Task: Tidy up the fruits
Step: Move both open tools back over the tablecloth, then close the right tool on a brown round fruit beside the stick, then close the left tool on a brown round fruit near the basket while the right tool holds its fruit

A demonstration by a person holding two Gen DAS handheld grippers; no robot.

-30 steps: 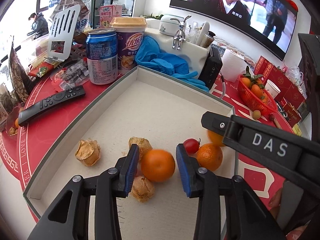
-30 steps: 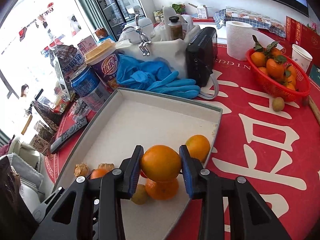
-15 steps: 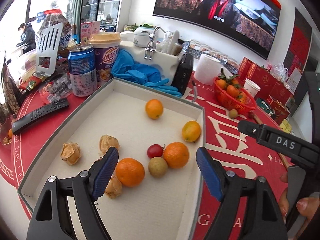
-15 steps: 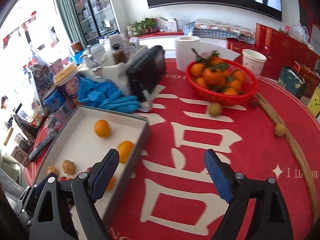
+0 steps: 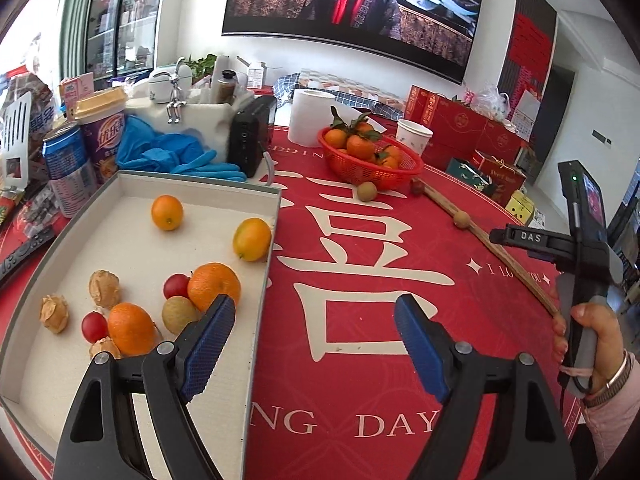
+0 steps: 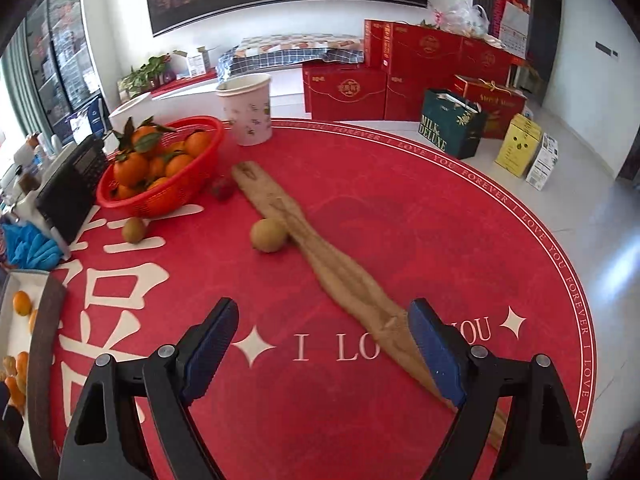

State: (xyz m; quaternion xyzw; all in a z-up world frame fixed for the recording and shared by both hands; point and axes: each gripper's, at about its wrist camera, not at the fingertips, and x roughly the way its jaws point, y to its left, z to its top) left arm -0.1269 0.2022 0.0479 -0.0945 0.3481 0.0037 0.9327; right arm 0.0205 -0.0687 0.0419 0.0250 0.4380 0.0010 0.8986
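**Both claws empty, loose brown fruit next**

My right claw (image 6: 320, 344) is spread wide w/ nothing between the pads, hanging over the red desk (image 6: 360, 240). Straight ahead of it, a bit left of centre, sits a round brown fruit (image 6: 269, 234), touching the long wooden stick (image 6: 340, 276) that runs on under my right pad. A second brown fruit (image 6: 133, 229) lies further ahead-left, just beside the red basket (image 6: 160, 200) of tangerines. A small red fruit (image 6: 222, 188) sits beyond, betw. basket and stick.

My left claw (image 5: 316, 344) is also wide and empty; its left pad hangs over the tray (image 5: 262, 280) edge, oranges (image 5: 214, 285) just ahead-left of it.

Handling, my guess: the brown fruit is light, firm-ish, thin-skinned and round, so it'll roll if nudged. Take it across the widest part, pads either side, approx. level w/ its middle, gentle squeeze. The stick crowds one side, so I'd come in w/ the pads in line w/ the stick, not across it.
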